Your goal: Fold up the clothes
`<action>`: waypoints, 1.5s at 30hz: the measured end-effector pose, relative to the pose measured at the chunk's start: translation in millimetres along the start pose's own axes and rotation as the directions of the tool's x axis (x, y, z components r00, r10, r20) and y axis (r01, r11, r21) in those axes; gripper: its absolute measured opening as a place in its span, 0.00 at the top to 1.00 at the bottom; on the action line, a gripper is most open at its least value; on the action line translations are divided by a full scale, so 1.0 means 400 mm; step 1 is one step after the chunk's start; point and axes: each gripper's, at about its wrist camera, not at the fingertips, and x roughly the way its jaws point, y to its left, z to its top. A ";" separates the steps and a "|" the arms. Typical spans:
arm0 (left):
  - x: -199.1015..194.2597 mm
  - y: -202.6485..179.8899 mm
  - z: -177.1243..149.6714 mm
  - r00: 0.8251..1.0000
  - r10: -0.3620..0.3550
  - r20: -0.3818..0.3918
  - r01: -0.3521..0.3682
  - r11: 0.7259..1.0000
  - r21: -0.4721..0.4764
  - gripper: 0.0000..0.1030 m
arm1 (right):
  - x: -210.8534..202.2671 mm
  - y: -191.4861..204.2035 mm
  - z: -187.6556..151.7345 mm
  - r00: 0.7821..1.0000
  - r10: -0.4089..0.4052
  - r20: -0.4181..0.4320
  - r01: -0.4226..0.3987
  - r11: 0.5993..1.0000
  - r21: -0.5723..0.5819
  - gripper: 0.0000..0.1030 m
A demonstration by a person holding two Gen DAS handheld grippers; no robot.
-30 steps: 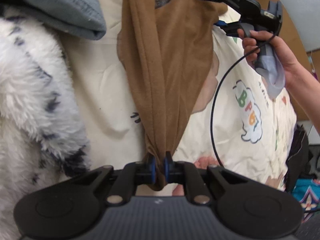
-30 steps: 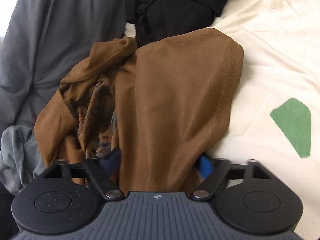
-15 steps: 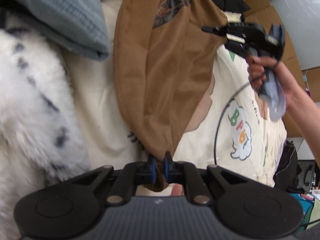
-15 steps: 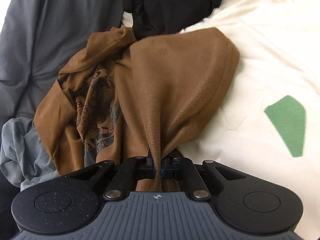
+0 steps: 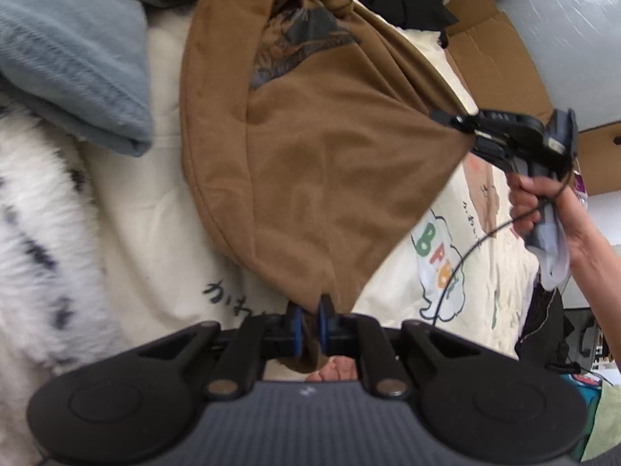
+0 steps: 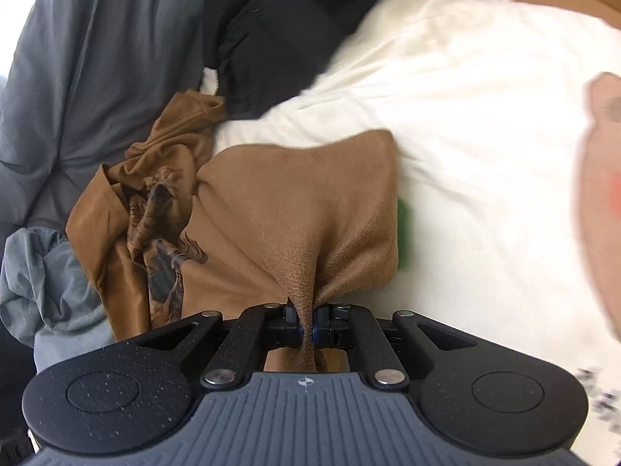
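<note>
Left wrist view: the left gripper [image 5: 309, 326] is clamped on a bunched edge of the brown shirt [image 5: 330, 163]. The right gripper [image 5: 467, 134] pinches another edge, so the cloth hangs spread between the 2 above the cream printed sheet [image 5: 147, 209]. Judged step: opening the garment out before any fold. Next move calls for drawing the 2 held points apart and laying it flat. The shirt is soft, matte knit with a dark print; its far end lies crumpled against a grey garment [image 6: 97, 58] and black garment [image 6: 287, 27].
</note>
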 end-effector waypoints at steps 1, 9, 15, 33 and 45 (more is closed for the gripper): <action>-0.003 -0.003 0.004 1.000 -0.004 -0.006 0.004 1.000 0.011 0.91 | -0.020 -0.016 -0.007 1.000 -0.012 0.003 0.012 1.000 0.000 0.98; 0.016 -0.070 0.022 0.997 -0.045 -0.059 0.051 0.993 0.106 0.91 | -0.183 -0.152 -0.095 0.994 -0.079 0.073 0.070 0.992 0.109 0.99; 0.037 -0.109 0.018 0.992 -0.061 -0.107 0.077 0.985 0.157 0.91 | -0.309 -0.257 -0.189 0.983 -0.123 0.137 0.092 0.973 0.213 0.99; 0.053 -0.160 0.126 0.992 0.096 -0.084 -0.066 0.949 0.308 0.41 | -0.556 -0.447 -0.459 0.936 -0.258 0.241 0.128 0.884 0.449 0.98; 0.110 -0.167 0.240 0.987 0.151 0.051 -0.159 0.913 0.376 0.30 | -0.738 -0.513 -0.686 0.880 -0.406 0.248 0.172 0.758 0.629 0.99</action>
